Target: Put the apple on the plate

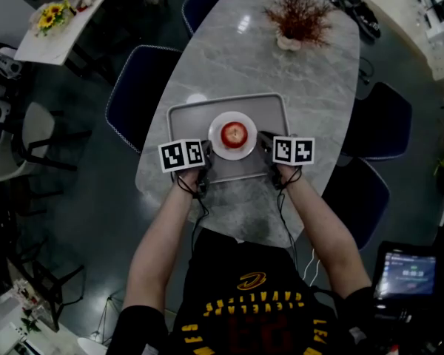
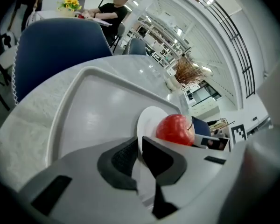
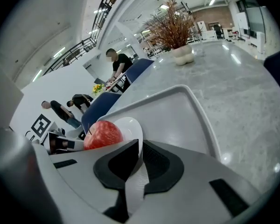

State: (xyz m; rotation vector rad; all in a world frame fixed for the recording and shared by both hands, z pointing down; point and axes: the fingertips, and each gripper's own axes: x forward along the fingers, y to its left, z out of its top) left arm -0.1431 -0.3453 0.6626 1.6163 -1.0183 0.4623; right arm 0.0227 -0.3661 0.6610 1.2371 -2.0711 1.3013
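Note:
A red apple (image 1: 234,133) sits on a small white plate (image 1: 220,149), which rests inside a grey tray (image 1: 185,117) on the marble table. My left gripper (image 1: 207,161) is at the plate's left rim and my right gripper (image 1: 268,154) at its right rim. In the left gripper view the plate (image 2: 147,120) has its edge pinched between the dark pads of the left gripper (image 2: 140,155), with the apple (image 2: 175,129) just beyond. In the right gripper view the right gripper (image 3: 141,155) is likewise shut on the plate (image 3: 130,127), and the apple (image 3: 102,134) stands to the left.
A potted dry red plant (image 1: 300,21) stands at the table's (image 1: 311,87) far end. Blue chairs (image 1: 140,87) ring the table. A side table with yellow flowers (image 1: 52,17) is at the far left. People (image 3: 116,62) stand in the background.

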